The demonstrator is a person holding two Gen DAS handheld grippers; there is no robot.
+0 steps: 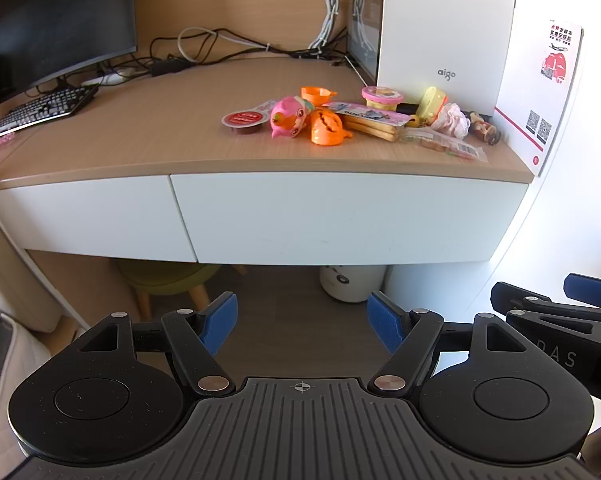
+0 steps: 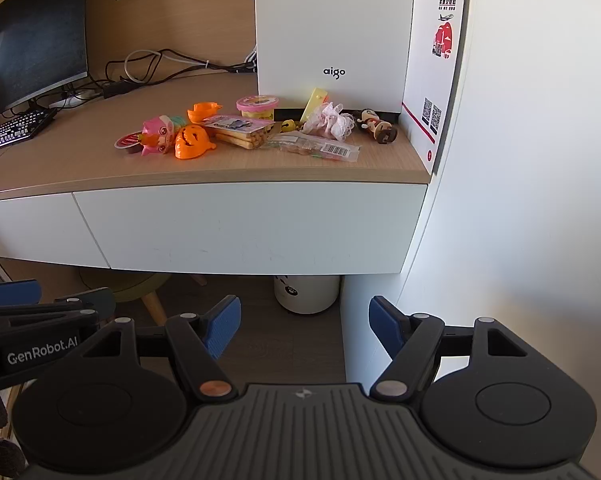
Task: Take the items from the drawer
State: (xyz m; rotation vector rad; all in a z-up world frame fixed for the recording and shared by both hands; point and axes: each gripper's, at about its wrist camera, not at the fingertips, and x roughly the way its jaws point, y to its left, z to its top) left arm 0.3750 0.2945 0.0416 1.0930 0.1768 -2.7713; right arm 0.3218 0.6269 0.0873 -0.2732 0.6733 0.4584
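Observation:
The white right-hand drawer (image 1: 340, 216) (image 2: 252, 228) under the wooden desk is closed flush. On the desktop above it lie several small items: an orange pumpkin toy (image 1: 326, 128) (image 2: 190, 142), a pink toy (image 1: 288, 116) (image 2: 156, 136), a biscuit-stick pack (image 1: 370, 120) (image 2: 240, 132), a pink-lidded cup (image 1: 381, 97) (image 2: 257, 106), a clear snack bag (image 1: 440, 142) (image 2: 316, 146) and a small doll (image 1: 482, 127) (image 2: 376, 125). My left gripper (image 1: 302, 322) hangs open below and in front of the drawer. My right gripper (image 2: 304, 326) is open too, level with it, holding nothing.
A white computer case (image 1: 444, 28) (image 2: 332, 28) and a printed card (image 1: 548, 92) (image 2: 436, 68) stand at the desk's right end by the wall. A monitor (image 1: 52, 24), keyboard (image 1: 44, 110) and cables sit left. Under the desk are a white bin (image 1: 352, 282) (image 2: 306, 292) and a green stool (image 1: 168, 280).

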